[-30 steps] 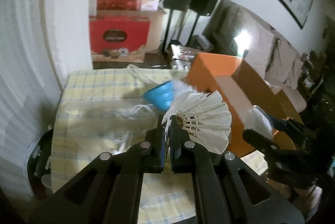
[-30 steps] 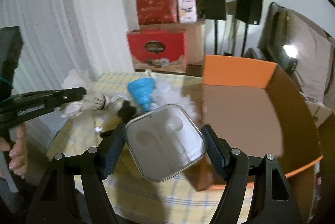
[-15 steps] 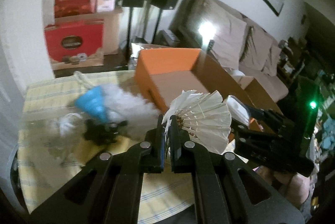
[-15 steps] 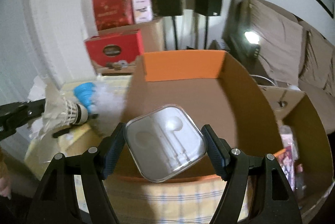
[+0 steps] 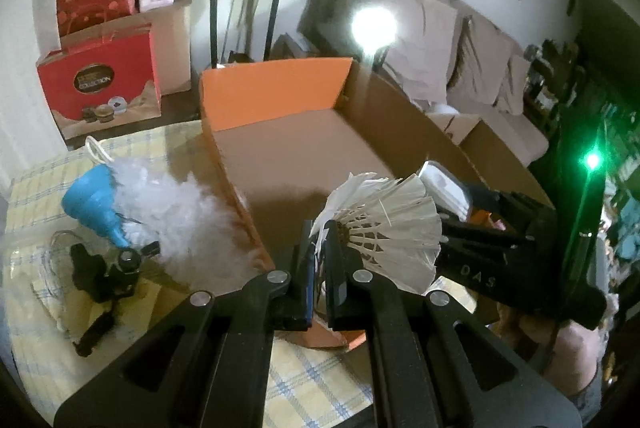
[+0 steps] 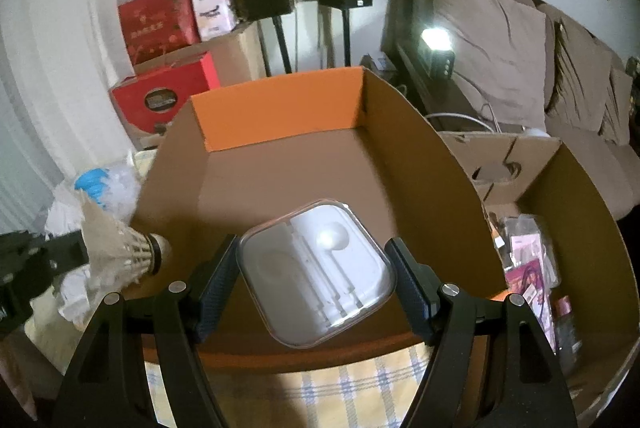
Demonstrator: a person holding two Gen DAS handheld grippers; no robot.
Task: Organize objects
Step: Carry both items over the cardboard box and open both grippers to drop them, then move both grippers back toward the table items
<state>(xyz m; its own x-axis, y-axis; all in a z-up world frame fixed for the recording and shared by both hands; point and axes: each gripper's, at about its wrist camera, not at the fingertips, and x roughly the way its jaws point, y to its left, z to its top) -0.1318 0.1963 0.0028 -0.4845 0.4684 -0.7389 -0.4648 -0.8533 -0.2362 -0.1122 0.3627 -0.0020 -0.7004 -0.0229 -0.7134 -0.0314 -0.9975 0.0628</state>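
My left gripper [image 5: 318, 248] is shut on a white feather shuttlecock [image 5: 384, 228], held by a feather at the near edge of the orange cardboard box [image 5: 276, 95]. From the right wrist view the same shuttlecock [image 6: 128, 248] hangs at the box's left wall. A clear plastic earphone case [image 6: 316, 272] sits across my right gripper [image 6: 316, 278], which is shut on it just above the box [image 6: 280, 111] floor. The right gripper [image 5: 460, 224] and case also show at the right of the left wrist view.
On the yellow checked tablecloth [image 5: 320, 384] left of the box lie a blue funnel [image 5: 94, 203], a white feather duster [image 5: 180, 224] and a small black gadget [image 5: 108, 272]. A second open cardboard box [image 6: 560, 228] with packets stands right. Red gift boxes [image 5: 100, 91], speakers, sofa behind.
Both grippers have swung from over the tablecloth to over the orange box, carrying the shuttlecock and the case. Both grips are unchanged.
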